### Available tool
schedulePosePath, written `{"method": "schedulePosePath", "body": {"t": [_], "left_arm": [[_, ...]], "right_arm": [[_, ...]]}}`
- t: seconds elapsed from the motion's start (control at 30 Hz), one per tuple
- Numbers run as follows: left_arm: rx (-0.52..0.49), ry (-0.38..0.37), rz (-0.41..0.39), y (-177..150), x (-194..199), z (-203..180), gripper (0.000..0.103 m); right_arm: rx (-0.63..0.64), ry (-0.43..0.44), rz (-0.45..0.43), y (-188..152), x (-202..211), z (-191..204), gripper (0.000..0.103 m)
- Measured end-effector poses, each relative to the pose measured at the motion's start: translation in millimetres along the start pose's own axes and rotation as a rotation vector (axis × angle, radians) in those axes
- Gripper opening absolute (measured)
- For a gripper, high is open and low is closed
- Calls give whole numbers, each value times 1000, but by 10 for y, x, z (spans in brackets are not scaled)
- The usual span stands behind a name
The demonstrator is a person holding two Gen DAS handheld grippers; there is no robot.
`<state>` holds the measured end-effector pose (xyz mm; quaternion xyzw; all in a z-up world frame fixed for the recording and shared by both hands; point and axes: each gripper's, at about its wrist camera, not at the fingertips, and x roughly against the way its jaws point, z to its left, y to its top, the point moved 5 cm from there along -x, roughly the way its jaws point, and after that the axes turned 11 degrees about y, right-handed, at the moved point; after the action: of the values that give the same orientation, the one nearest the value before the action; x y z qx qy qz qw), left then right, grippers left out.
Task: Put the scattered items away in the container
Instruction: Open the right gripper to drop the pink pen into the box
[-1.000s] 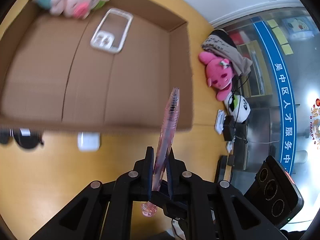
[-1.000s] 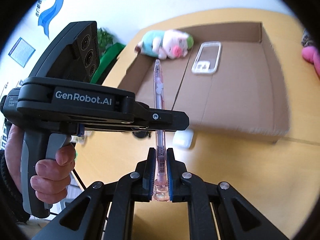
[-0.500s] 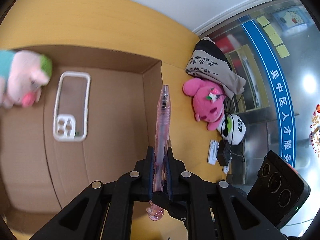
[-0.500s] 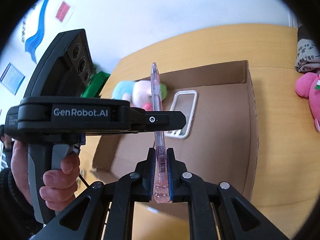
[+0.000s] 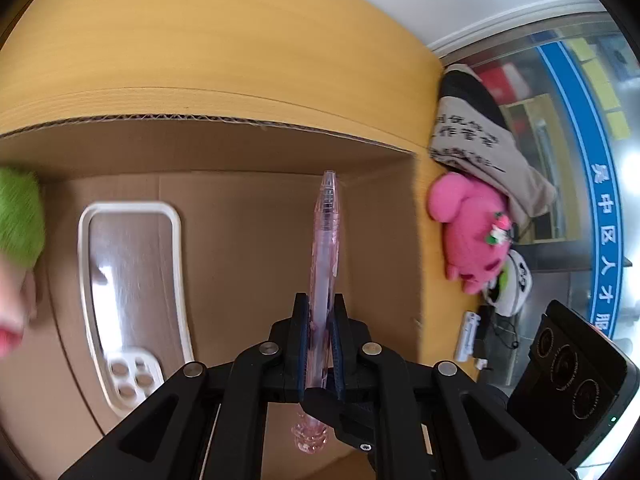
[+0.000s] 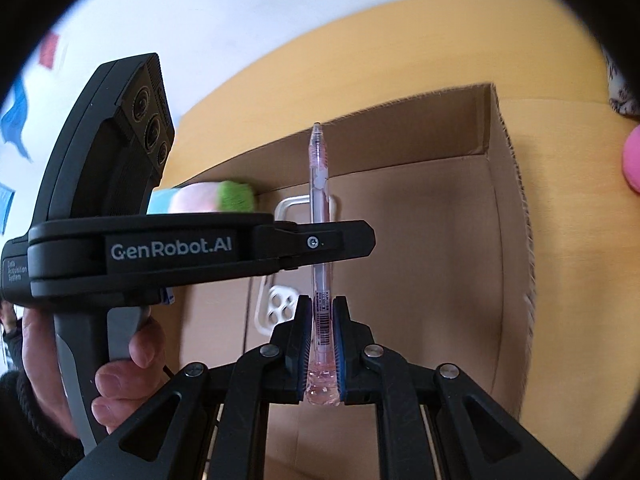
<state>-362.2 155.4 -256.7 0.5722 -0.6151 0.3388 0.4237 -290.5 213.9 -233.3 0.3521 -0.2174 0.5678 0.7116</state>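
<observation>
One translucent pink pen (image 5: 324,248) is held by both grippers over the open cardboard box (image 5: 240,144). My left gripper (image 5: 320,306) is shut on the pen's middle. My right gripper (image 6: 322,308) is shut on its barcoded lower end (image 6: 322,320), and its fingertip shows under the left jaws (image 5: 340,420). In the right wrist view the left gripper (image 6: 360,240) crosses in front of the pen, held by a person's hand (image 6: 60,360). The pen tip (image 6: 317,130) points toward the box's far wall (image 6: 400,136).
Inside the box lie a clear phone case (image 5: 132,272) and a green-and-pink plush (image 5: 16,220) at the left. Outside its right wall (image 5: 416,240), on the yellow table (image 5: 200,40), are a pink plush (image 5: 468,232), a panda toy (image 5: 512,288) and a grey bag (image 5: 480,148).
Both grippers have carried the pen forward from the box's near edge to over its inside and a little lower. The box floor and phone case look closer. The grips are unchanged.
</observation>
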Motion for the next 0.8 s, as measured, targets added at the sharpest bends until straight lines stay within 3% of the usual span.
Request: {"method": "schedulePosePath", "body": {"t": [0.2, 0.5, 0.6, 0.63, 0.7, 0.8], "left_arm": [[23, 24, 29, 72, -276, 154, 9], [7, 64, 59, -13, -443, 171, 11], [16, 68, 26, -14, -312, 182, 29], [18, 68, 5, -19, -220, 183, 40], [6, 84, -53, -55, 33, 189, 53], [-10, 115, -145, -188, 462, 219, 72]], "right_arm": [[-52, -51, 31, 98, -324, -172, 9], [-114, -103, 74, -17, -474, -423, 13], [-102, -113, 49, -2, -410, -439, 14], [-97, -111, 32, 13, -357, -426, 18], [-71, -119, -10, 41, -207, -361, 45], [-17, -126, -36, 4, 30, -170, 56]]}}
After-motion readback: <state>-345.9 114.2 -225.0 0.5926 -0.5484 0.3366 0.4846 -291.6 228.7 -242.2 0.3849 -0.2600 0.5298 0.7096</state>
